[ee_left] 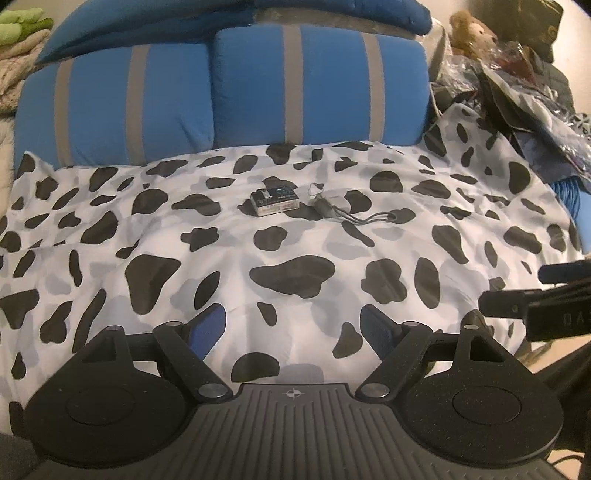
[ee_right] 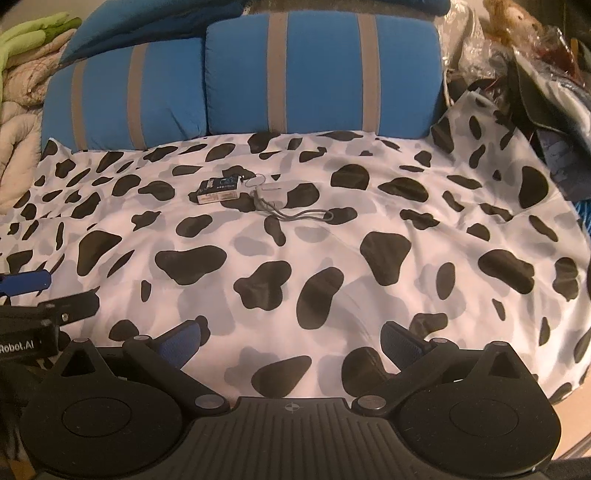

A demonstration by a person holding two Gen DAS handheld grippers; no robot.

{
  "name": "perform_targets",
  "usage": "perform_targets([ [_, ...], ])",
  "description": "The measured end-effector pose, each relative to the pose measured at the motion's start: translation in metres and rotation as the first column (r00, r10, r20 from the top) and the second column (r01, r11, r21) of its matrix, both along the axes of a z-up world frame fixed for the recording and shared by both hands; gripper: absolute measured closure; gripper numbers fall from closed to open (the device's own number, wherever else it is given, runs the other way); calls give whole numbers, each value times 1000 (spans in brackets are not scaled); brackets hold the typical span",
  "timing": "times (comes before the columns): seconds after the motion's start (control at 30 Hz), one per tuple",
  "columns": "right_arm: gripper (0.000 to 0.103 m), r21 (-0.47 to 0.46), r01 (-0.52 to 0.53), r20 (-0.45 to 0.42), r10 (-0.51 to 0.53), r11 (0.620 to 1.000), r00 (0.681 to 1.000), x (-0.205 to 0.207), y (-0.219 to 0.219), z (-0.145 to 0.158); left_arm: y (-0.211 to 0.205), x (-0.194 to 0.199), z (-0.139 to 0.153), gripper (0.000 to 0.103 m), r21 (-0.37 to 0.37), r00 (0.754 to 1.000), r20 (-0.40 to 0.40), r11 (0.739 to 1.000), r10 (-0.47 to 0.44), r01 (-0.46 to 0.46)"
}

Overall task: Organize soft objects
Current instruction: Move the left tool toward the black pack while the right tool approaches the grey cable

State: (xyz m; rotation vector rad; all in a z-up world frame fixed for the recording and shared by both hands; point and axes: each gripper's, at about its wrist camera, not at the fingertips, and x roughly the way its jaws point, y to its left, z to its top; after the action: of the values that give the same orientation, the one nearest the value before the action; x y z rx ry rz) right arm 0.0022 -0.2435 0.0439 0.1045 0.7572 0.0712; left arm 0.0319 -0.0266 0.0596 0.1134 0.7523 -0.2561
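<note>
The white bed cover with black and grey cow-like blotches (ee_left: pixel 295 258) lay spread flat over the bed, reaching from the near edge up to the foot of two plump blue pillows with grey stripes (ee_left: pixel 221 96) that stood side by side, touching, against the head end. Folded dark-blue bedding (ee_left: pixel 332 11) rested on top of the pillows. Near the middle of the cover sat a small dark box with a pale printed side (ee_left: pixel 274 202) and, just beside it, a small pale grey gadget with a looped grey cord (ee_left: pixel 334 206).

The left claw (ee_left: pixel 293 328) hovered over the near edge of the cover with its jaws wide apart and nothing between them. The right claw (ee_right: pixel 291 341) hung likewise, spread and empty, over the same near edge. A brown plush bear (ee_left: pixel 471 31) and a heap of crinkled plastic-wrapped clutter (ee_left: pixel 524 88) lay at the right, quilted beige bedding (ee_right: pixel 18 110) at the left.

The spreading step looked finished, with neither claw engaged. The next move probably called for reaching well forward, either to square the pillows or to gather the plush bear.
</note>
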Motion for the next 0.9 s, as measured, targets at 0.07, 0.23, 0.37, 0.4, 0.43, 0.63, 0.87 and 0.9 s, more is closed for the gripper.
perform_targets([
  [0.07,0,-15,2,-1,-2,1000,1000,7,1,0,-1,4,-1,23,1,1000,-4,1000,-15,15],
  [0.23,0,-40,17,22,-16,999,1000,25,-1,0,-5,15,-3,23,27,998,32,998,-50,49],
  [0.37,0,-49,13,51,-11,999,999,38,-2,1,-6,27,-5,23,33,998,44,998,-55,53],
  [0.4,0,-56,9,56,-6,998,998,42,-2,1,-5,31,-6,23,31,997,46,998,-54,53],
  [0.43,0,-62,6,58,-3,998,998,45,-1,1,-5,34,-6,23,31,997,48,998,-54,52],
  [0.63,0,-75,-32,66,37,997,997,65,-2,3,-2,52,-9,23,26,998,57,999,-41,40],
  [0.87,0,-85,-64,24,66,994,998,93,-3,0,-1,75,-11,23,10,998,65,1000,-27,27],
  [0.9,0,-83,-69,15,70,994,997,97,-4,-1,-2,77,-11,23,14,997,68,1000,-26,25],
])
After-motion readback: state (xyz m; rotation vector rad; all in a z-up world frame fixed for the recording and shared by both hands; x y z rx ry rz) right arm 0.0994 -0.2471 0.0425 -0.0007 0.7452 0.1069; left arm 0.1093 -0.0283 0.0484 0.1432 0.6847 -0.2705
